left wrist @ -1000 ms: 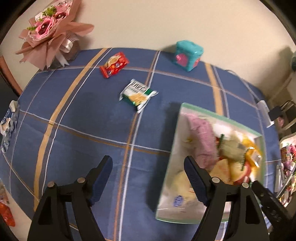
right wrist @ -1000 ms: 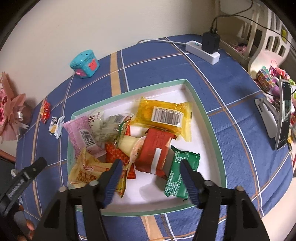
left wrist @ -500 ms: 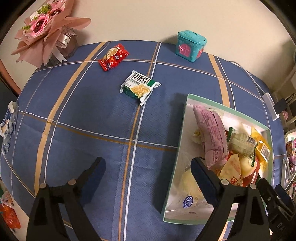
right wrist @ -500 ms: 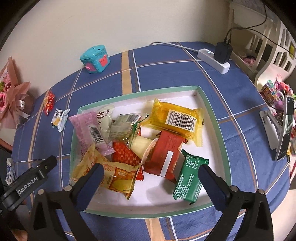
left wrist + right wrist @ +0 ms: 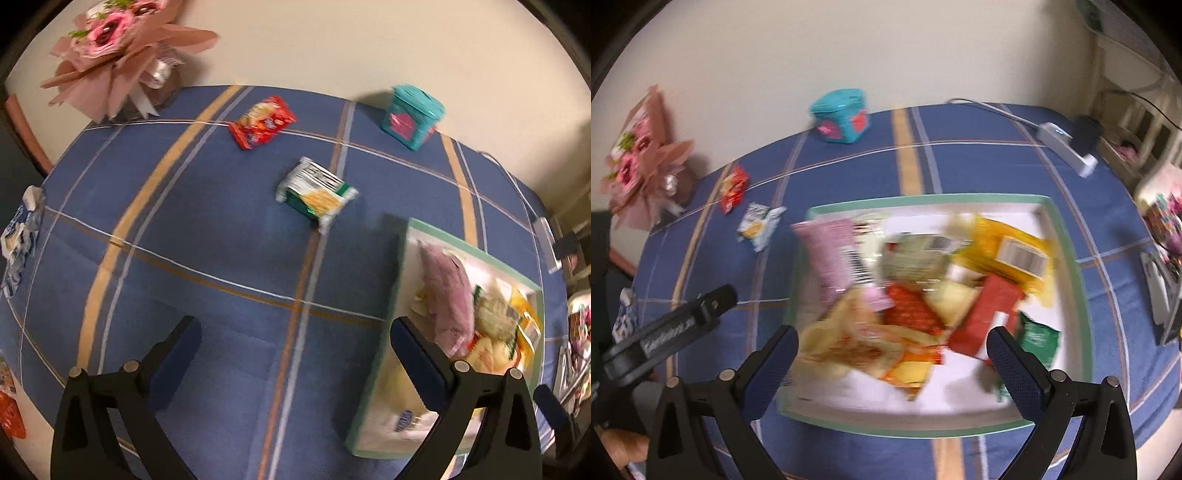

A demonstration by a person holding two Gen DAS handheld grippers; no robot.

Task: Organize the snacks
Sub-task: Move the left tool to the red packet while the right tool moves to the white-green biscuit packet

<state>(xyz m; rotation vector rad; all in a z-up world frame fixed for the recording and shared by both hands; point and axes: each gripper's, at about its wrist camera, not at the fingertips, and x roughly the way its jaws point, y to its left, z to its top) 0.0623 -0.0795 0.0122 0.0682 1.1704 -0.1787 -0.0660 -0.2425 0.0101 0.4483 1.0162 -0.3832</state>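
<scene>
With my left gripper (image 5: 295, 354) opening on nothing and my right gripper (image 5: 892, 356) spread empty above the filled tray (image 5: 1067, 258), two stray snack packets (image 5: 316, 195) wait at twelve o'clock for collection.

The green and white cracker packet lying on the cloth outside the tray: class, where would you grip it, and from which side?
Grip the green and white cracker packet across its narrow middle, coming from above: it lies flat, apart from the tray, with bare cloth around.
</scene>
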